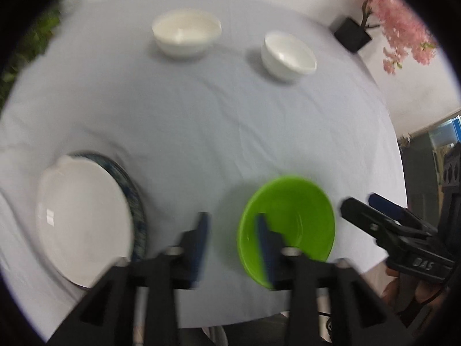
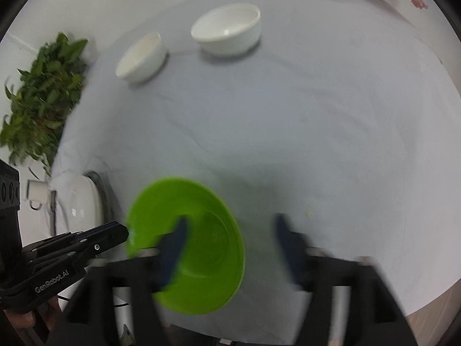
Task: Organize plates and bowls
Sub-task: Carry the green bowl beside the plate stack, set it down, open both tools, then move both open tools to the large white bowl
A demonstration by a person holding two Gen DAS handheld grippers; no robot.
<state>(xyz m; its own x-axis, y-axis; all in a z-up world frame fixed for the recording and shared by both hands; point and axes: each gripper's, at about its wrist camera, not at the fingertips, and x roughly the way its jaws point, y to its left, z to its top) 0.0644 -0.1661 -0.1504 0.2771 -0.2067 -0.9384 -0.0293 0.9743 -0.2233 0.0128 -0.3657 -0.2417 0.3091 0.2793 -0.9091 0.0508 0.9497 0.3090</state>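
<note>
**Bowl between two open grippers at the near table edge**

Green bowl (image 2: 184,245) sat on the white-clothed table (image 1: 230,121), close to its near edge. The right gripper (image 2: 229,248) hung over it with jaws spread wide and nothing clamped: its left finger hovered over the bowl's hollow, its right finger stood over bare cloth beyond the rim. The left gripper (image 1: 232,239) had its jaws partly apart and empty; the bowl lay to its right side, one finger overlapping the rim in view. The right hand looked the nearer, so the bowl probably fell to it, needing a small shift to straddle the rim. A white plate (image 1: 83,225) stacked on a blue-patterned plate (image 1: 135,199) rested toward the near-left edge. Two white bowls (image 1: 186,32) (image 1: 288,56) stood well apart from these, toward the far edge.
</note>
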